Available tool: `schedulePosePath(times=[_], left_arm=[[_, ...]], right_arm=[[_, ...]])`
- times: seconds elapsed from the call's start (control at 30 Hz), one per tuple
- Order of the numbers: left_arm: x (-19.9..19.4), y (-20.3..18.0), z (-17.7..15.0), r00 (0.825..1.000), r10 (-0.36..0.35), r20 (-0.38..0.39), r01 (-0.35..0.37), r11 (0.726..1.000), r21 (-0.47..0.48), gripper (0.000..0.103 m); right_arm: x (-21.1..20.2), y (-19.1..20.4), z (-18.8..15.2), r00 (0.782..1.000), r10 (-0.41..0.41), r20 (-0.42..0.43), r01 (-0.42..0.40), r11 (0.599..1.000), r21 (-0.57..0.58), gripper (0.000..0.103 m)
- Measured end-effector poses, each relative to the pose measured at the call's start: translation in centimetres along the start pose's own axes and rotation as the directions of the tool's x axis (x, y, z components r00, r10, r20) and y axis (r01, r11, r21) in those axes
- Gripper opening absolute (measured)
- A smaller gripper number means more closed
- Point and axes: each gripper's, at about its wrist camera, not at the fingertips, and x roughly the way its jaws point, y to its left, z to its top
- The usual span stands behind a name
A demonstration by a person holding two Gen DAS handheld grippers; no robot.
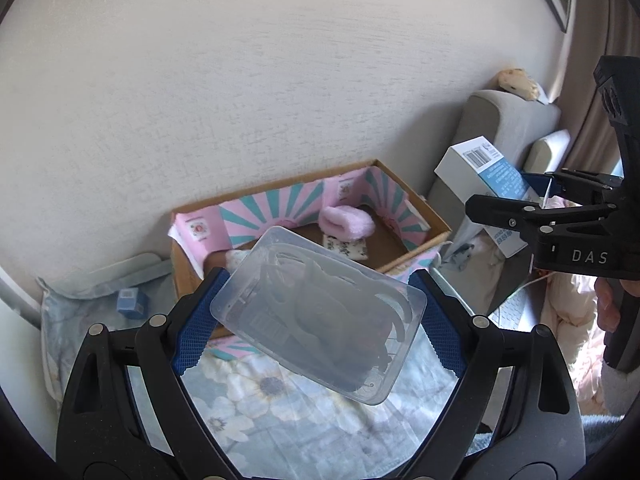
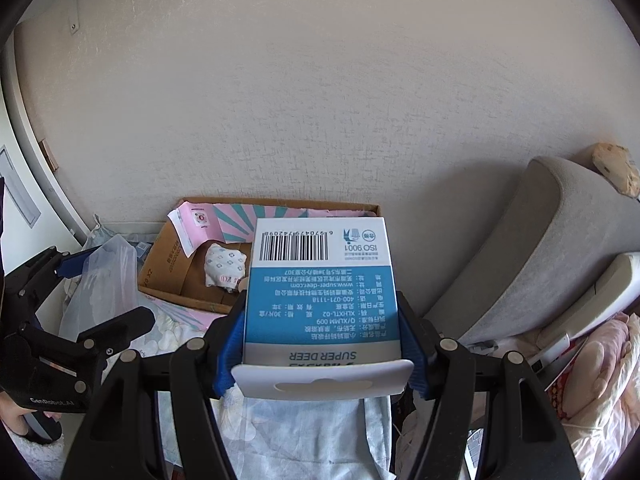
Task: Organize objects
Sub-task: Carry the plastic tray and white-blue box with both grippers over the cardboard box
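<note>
In my left tongs point(image 1: 320, 316) I grip a clear plastic container point(image 1: 320, 316) by its two short sides, tilted, with dark items inside. My right tongs point(image 2: 322, 340) are clenched on a blue-and-white box point(image 2: 320, 292), pads on its two long sides, with its opened flap toward me. Both hang above the flowered bedsheet point(image 1: 288, 404). Just beyond sits the cardboard box point(image 1: 404, 216) against the wall, lined in pink and teal, holding a pink fluffy roll point(image 1: 347, 222) and a small printed pouch point(image 1: 348, 246). I judge both loads are headed there. The risks are these: the smooth container could slip from its tilted grip, and two bulky loads arriving together could collide or catch the box rim.
</note>
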Motion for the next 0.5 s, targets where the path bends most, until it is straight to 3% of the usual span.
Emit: schedulePosePath(times=[0.5], left_arm=[[5.9,3.6,4.8,0.996,0.021,-0.088,-0.022,1.0,-0.002,0.089]], right_arm=[[5.8,0.0,6.6,0.998,0.045,-0.052,-0.049,0.995,-0.085,0.062]])
